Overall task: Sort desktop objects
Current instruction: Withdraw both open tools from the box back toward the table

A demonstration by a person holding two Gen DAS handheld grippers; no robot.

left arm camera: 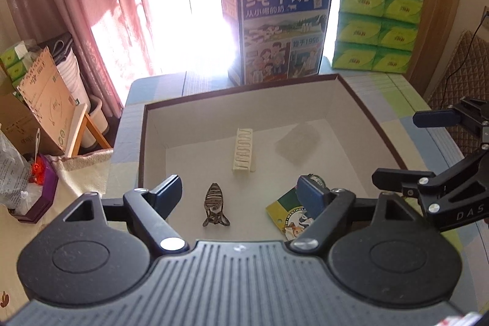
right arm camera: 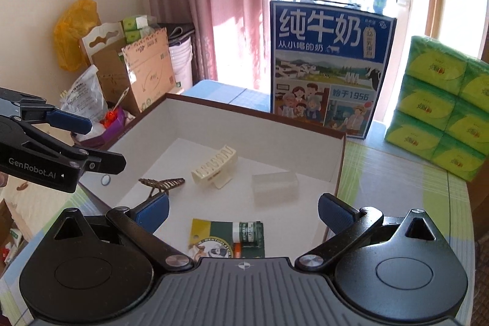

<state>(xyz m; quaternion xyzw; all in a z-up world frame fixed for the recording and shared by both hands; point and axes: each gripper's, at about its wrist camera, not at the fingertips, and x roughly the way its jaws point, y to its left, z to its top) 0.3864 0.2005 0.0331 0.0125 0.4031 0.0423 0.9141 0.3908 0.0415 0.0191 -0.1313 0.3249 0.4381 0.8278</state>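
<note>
Left gripper (left arm camera: 240, 193) and right gripper (right arm camera: 243, 211): jaws wide, nothing held, above the box (right arm camera: 340, 161).
Inside it we list four items: bronze hair clip (left arm camera: 215, 208), cream claw clip (left arm camera: 243, 152), clear case (right arm camera: 274, 184), carded lip balm (right arm camera: 241, 237). We judge sorting near done; next, find any item outside.

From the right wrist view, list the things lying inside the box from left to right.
Bronze striped hair clip → cream claw hair clip → green carded lip balm pack → clear plastic case, all on the floor of the white-lined box.
</note>
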